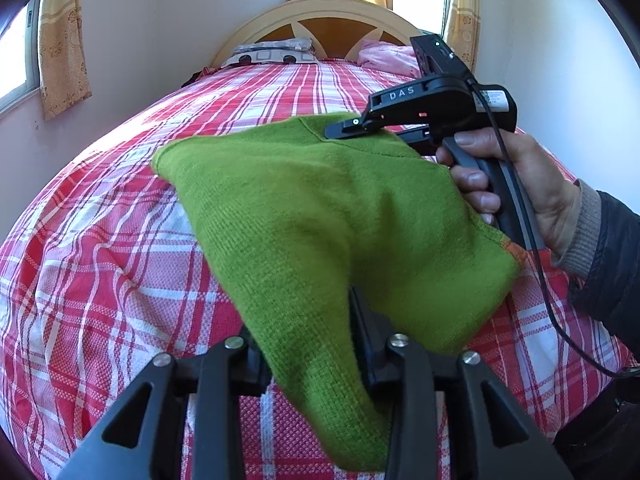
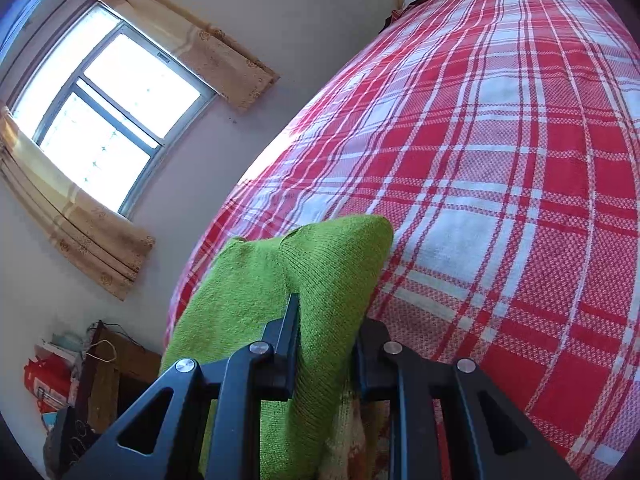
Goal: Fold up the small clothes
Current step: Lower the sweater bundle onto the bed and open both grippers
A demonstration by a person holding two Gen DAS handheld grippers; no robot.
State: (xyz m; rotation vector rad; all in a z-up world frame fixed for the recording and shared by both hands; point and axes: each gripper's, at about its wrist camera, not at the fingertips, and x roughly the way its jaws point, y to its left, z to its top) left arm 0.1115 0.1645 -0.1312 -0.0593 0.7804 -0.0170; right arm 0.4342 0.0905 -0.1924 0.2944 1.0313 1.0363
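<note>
A green knitted garment (image 1: 320, 216) hangs partly lifted over the red plaid bed (image 1: 100, 280). An orange trim shows at its right corner. Its near fold runs between the fingers of my left gripper (image 1: 304, 316), whose jaws stand apart and loose around it. The left finger is hidden under the cloth. In the left wrist view my right gripper (image 1: 336, 132), held by a hand (image 1: 520, 184), is shut on the garment's far edge. In the right wrist view the right gripper (image 2: 330, 316) pinches a thick green fold (image 2: 320, 264), with a cream and orange patch below it.
Pillows (image 1: 276, 52) and pink bedding (image 1: 384, 56) lie by the headboard (image 1: 332, 12). Curtained windows (image 2: 116, 120) are in the walls. A dark wooden piece of furniture (image 2: 104, 380) with red packages stands beside the bed. A cable (image 1: 560, 320) trails from the right gripper.
</note>
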